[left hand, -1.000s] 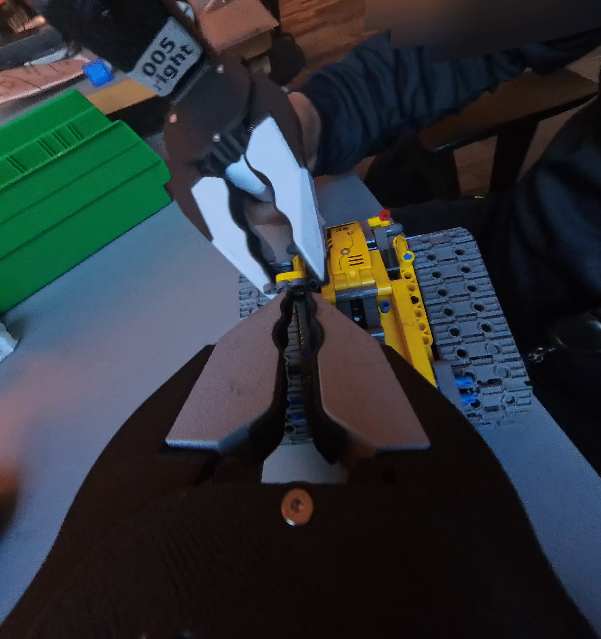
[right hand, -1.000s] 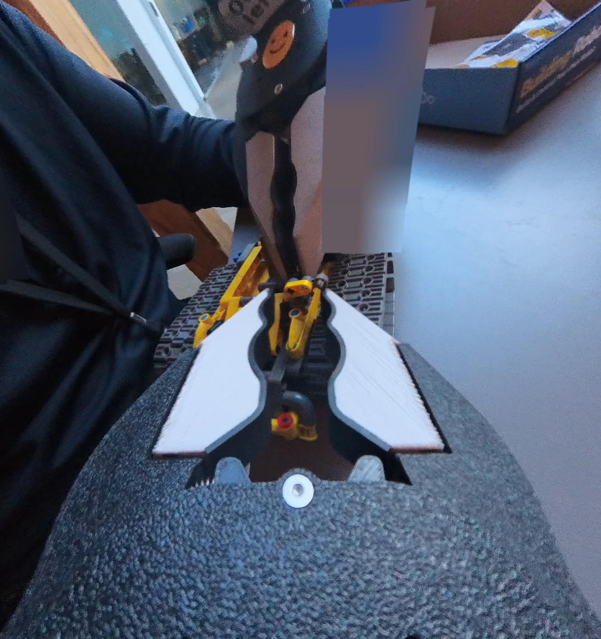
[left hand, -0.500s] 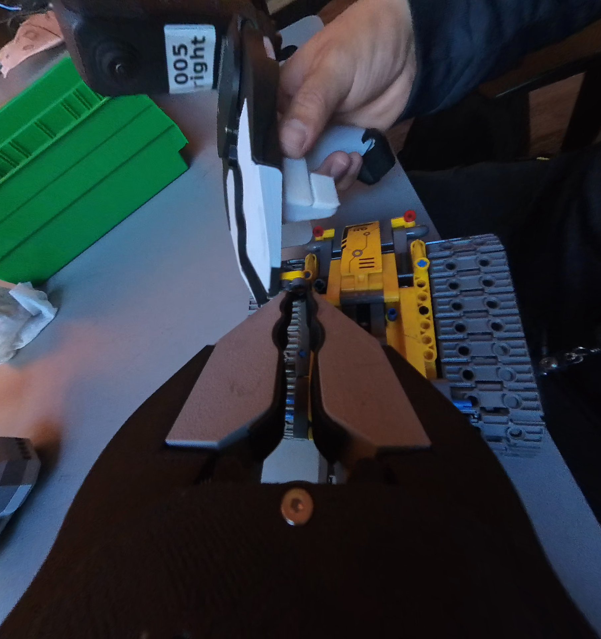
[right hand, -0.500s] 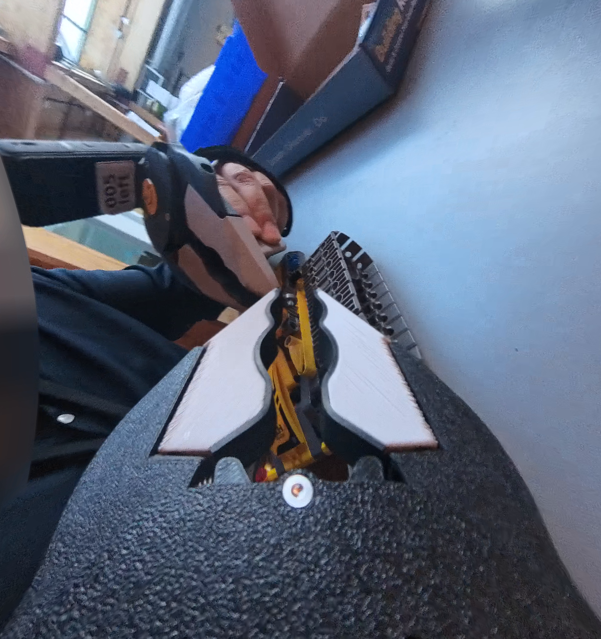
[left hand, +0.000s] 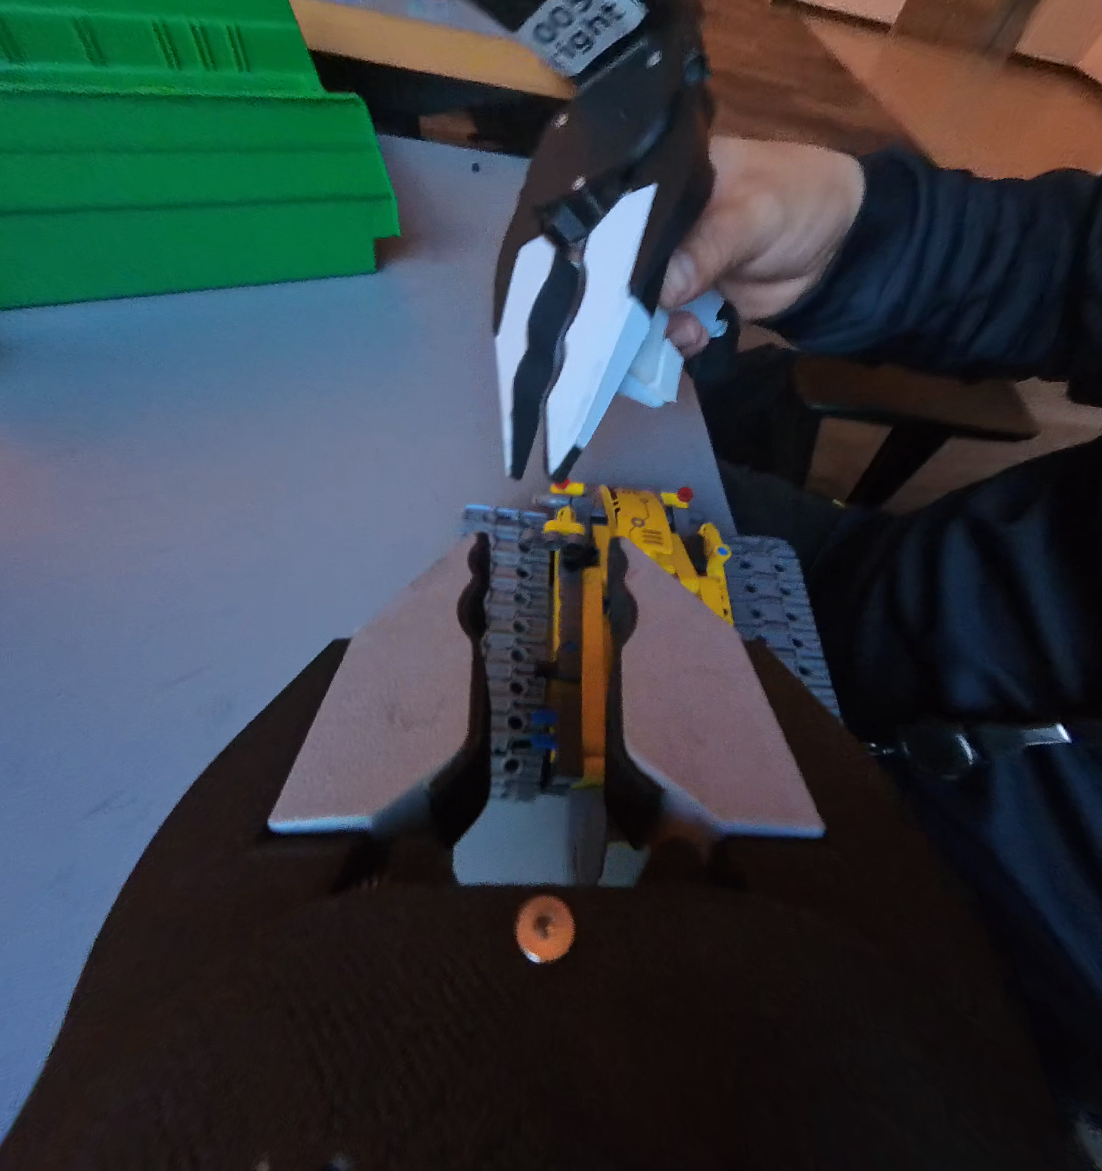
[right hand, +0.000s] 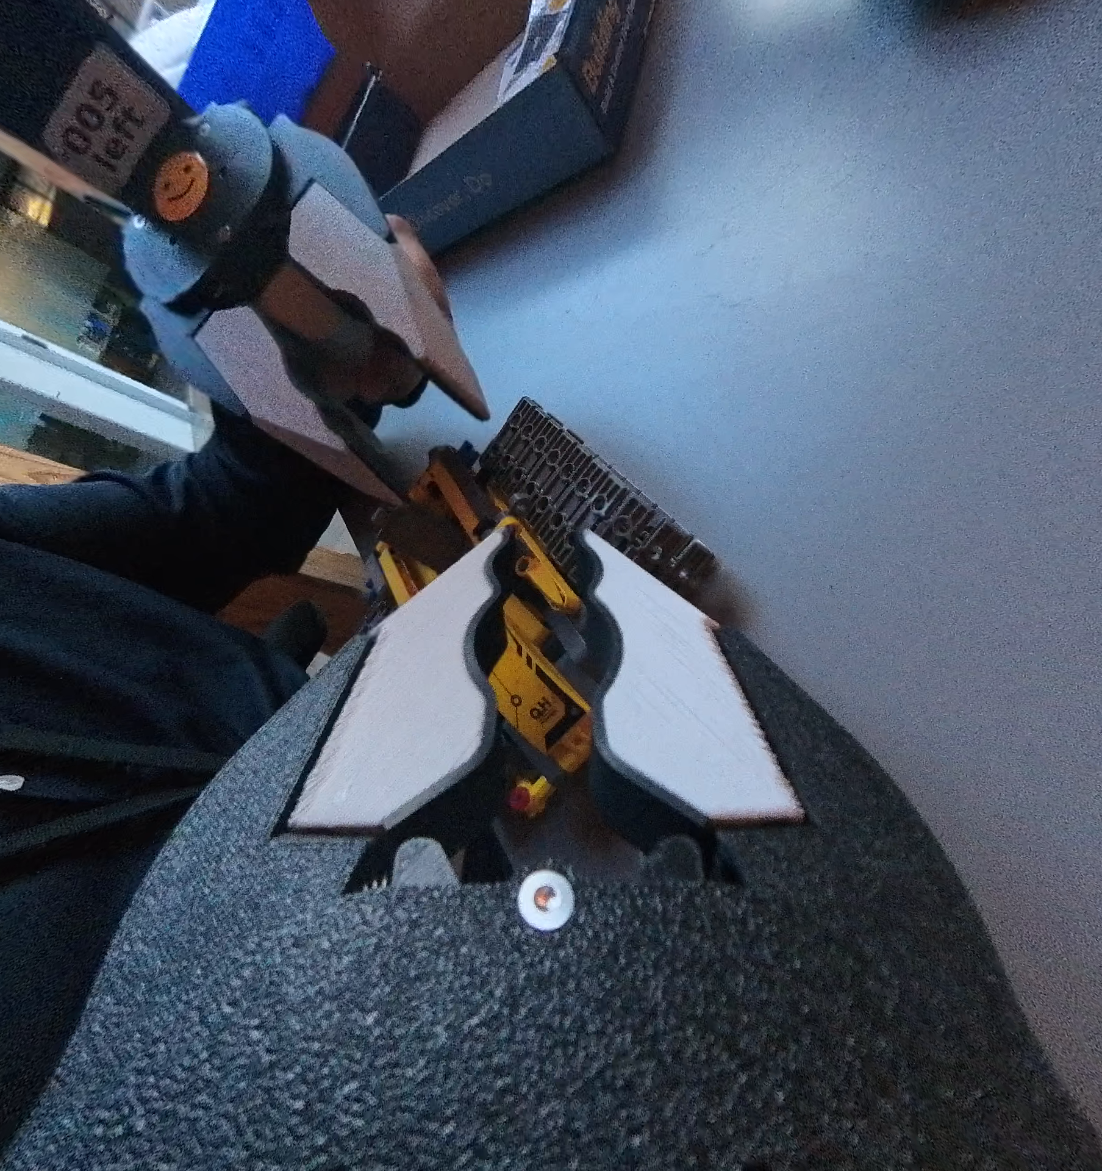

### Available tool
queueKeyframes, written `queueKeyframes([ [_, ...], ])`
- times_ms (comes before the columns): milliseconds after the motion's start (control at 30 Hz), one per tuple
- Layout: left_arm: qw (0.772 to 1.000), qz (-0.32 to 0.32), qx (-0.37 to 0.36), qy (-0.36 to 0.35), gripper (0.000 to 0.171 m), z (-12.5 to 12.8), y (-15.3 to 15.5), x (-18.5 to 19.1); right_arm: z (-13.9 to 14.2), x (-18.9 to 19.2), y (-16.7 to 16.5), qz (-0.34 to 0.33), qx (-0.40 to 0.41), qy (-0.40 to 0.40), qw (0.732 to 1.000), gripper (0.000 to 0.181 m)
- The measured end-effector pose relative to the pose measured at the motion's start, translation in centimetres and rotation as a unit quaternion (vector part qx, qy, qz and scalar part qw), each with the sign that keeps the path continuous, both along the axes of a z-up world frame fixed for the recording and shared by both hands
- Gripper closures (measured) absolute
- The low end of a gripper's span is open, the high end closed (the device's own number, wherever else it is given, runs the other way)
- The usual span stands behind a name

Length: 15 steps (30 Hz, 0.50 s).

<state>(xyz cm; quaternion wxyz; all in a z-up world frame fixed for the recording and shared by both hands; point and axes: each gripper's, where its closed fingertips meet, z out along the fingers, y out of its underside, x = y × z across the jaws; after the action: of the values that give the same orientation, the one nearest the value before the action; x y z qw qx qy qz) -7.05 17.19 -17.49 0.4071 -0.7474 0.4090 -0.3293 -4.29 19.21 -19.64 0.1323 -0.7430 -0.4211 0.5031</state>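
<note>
Quick look at where things are: I'm hovering my left hand-held gripper [left hand: 551,542] low over the little yellow brick-built crawler [left hand: 637,526], which is sitting on the grey desk [left hand: 187,507] right under and just ahead of my fingers. The left one is spread wide, not clamped on anything. One of the grey tracks [left hand: 516,633] and a long yellow beam are showing in the gap between its fingers, and the other track is lying off to the right of them. From the other side it looks like one fingertip is down by the crawler's yellow side and the other is out over the end of a track, but I honestly can't tell if either is touching. I'm pointing my right hand-held gripper [right hand: 543,532] steeply down at the far end of the crawler, with my hand [left hand: 763,234] wrapped round its grip. Its white fingers are only narrowly parted, with nothing pinched between them that I can make out, and the tips are hanging just above the small yellow bits at that end. A red stud [left hand: 684,493] is sitting a little to one side. Looking down through that gap I'm seeing the yellow hood and a grey curved piece. Beyond the left hand-held gripper, up and to the left, a green plastic bin [left hand: 155,190] is sitting well apart from the crawler. Ahead of the right one, a dark cardboard box [right hand: 535,146] is lying open.
</note>
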Motion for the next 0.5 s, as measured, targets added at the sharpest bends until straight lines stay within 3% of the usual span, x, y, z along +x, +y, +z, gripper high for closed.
queueKeyframes([
  [300,0.994,-0.022,-0.021,0.106,0.151,-2.9,-0.7,0.3,-0.2,-1.4,-1.9,0.02,-0.055,0.027,0.998,0.162],
  [500,0.993,-0.052,-0.051,0.094,0.162,-3.4,-1.3,1.2,-0.4,-2.4,-2.5,0.031,-0.118,0.048,0.991,0.161],
])
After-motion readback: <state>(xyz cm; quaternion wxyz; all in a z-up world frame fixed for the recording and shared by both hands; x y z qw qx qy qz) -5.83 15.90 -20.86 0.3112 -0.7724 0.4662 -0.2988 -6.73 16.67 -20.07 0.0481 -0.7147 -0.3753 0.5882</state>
